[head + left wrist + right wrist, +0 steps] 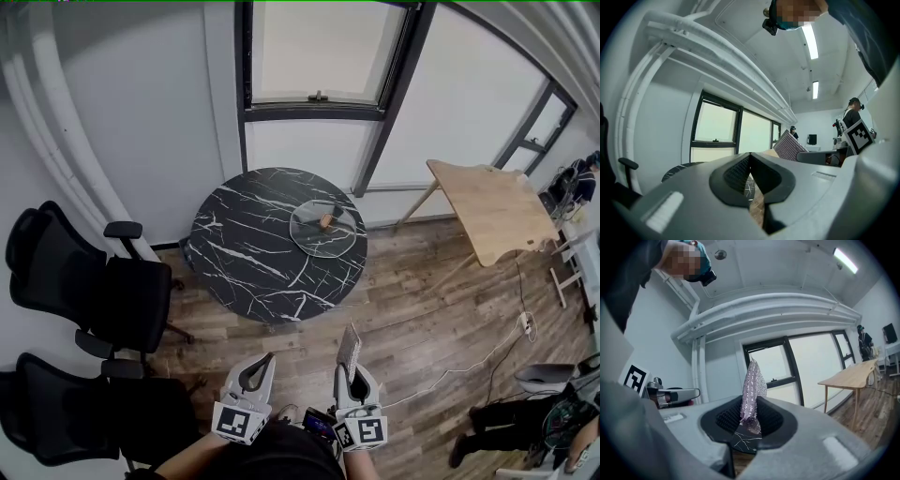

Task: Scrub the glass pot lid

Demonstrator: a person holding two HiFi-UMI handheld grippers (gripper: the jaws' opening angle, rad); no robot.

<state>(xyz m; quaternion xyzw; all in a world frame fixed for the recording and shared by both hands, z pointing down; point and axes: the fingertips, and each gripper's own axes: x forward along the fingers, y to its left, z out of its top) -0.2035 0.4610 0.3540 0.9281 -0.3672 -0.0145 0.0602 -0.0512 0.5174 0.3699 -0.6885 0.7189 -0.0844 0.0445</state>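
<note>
Pinched between the right gripper's [351, 373] fingers [727, 419], a silvery scrub pad [752, 390] stands upright. Beside it, the left gripper [258, 370] has its fingers [735, 172] pressed together on nothing. Well ahead, the glass pot lid [326, 227] lies knob-up on the round black marble desk [244, 253], toward its far right edge.

Glass lid [334, 240] — detail too small.

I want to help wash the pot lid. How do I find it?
Look under the big window for the round black table with white veins. On its right side, nearer the window, lies the glass pot lid: a round see-through disc with a small brown knob in the middle, the only thing on that dark top.
</note>
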